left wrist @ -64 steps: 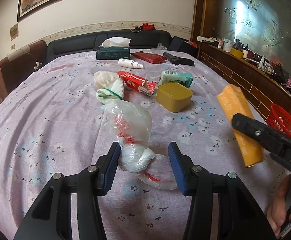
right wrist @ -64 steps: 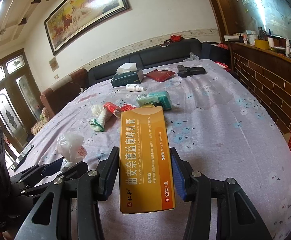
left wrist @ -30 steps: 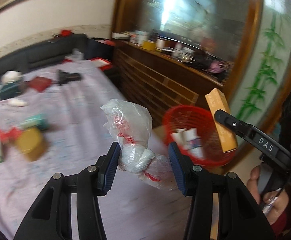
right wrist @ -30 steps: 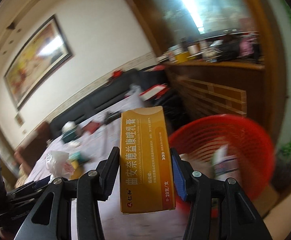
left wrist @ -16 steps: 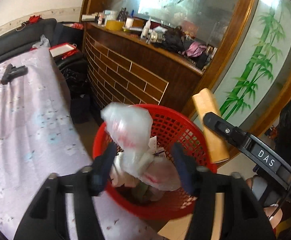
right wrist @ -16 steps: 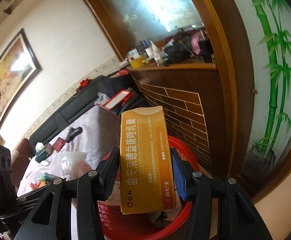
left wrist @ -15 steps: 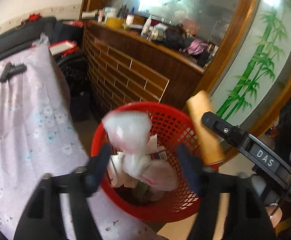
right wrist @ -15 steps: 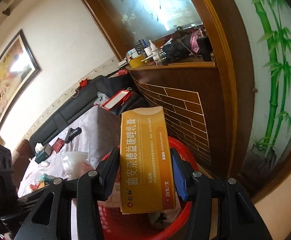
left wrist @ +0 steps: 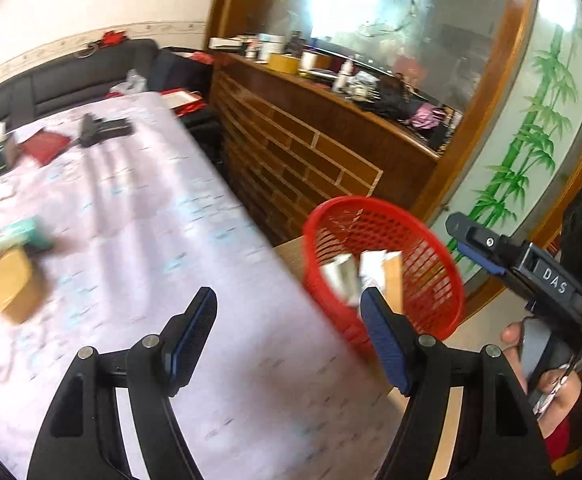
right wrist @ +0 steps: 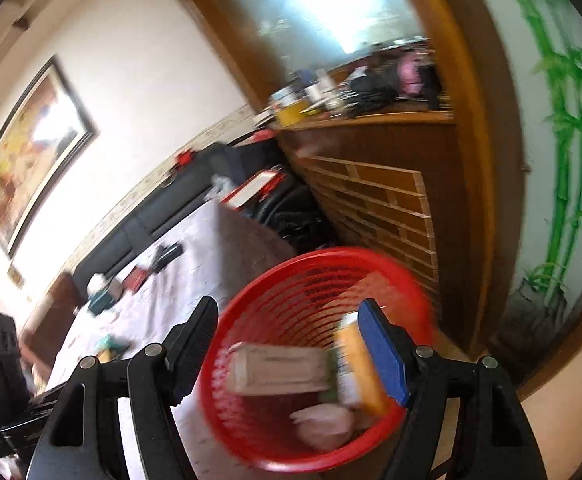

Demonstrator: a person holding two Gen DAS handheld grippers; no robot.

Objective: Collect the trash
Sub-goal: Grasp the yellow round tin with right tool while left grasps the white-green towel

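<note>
Lying in the red basket (right wrist: pixel 291 360): orange box (right wrist: pixel 361 364), light and stiff, graspable across its flat sides; both grippers' fingers, just opening, are standing spread and empty.

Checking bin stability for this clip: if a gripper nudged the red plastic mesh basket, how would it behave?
The red plastic mesh basket probably slides or tips easily: thin openwork walls, only light cartons inside. Its tall, flaring shape suggests top-heaviness.

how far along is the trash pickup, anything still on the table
Done: the orange box and white plastic bag lie in the red basket. In hand: nothing; the left gripper and right gripper have just been opening and stand empty. Left: a yellow tin, a green pack and more remain on the table.
</note>
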